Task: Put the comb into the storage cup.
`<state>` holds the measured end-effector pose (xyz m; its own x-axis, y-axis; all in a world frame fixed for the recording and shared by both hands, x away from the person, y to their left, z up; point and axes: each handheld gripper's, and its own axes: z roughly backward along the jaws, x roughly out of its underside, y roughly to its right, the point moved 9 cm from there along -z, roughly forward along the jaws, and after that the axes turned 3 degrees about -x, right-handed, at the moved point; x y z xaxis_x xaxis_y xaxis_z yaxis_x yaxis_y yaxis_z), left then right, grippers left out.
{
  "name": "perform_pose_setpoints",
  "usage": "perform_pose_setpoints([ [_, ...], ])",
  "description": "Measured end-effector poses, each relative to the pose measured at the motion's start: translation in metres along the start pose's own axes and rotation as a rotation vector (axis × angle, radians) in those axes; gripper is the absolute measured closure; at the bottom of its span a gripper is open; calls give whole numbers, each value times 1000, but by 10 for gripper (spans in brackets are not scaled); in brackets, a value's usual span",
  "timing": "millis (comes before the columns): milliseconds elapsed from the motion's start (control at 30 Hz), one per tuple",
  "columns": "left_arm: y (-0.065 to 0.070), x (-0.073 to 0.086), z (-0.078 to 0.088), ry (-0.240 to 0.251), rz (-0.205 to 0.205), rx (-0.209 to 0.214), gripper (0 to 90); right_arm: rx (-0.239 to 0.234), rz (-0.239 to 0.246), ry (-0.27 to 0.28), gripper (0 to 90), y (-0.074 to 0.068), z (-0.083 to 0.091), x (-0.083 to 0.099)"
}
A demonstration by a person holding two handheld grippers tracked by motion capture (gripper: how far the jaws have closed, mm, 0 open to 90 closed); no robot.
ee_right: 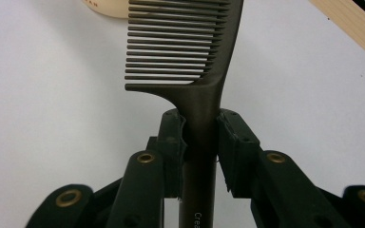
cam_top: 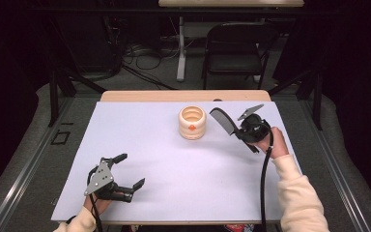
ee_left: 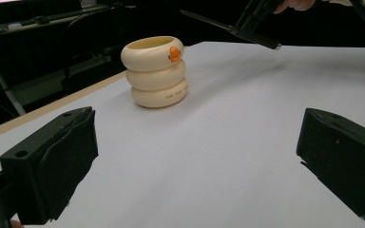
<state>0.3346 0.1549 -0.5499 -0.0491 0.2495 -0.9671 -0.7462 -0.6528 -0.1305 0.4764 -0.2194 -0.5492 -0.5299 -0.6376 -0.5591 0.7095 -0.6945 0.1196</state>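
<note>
Hand-held gripper clamping comb beside cup

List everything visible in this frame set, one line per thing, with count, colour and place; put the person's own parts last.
comb: one, black, clamped by its handle in the right gripper, teeth end toward the holder
ringed holder: one, cream with an orange mark, upright at the table's far middle
table: one, white top with a wooden edge
folding chair: one, black, on the floor beyond the table
right gripper: one, black, right of the holder
left gripper: one, black, open, near left
sleeves: two, cream, bottom edge
</note>
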Motion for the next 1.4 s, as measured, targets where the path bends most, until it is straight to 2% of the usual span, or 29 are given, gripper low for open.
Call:
perform_pose_setpoints([
  [800,-1,0,0,2,0,-3,1,-2,-43,128,723,-6,1,-9],
  [1100,-1,0,0,2,2,-2,1,3,-42,164,723,-9,4,-17],
  [1400,0,0,0,0,-1,-2,1,-13,-50,182,723,-12,2,-19],
])
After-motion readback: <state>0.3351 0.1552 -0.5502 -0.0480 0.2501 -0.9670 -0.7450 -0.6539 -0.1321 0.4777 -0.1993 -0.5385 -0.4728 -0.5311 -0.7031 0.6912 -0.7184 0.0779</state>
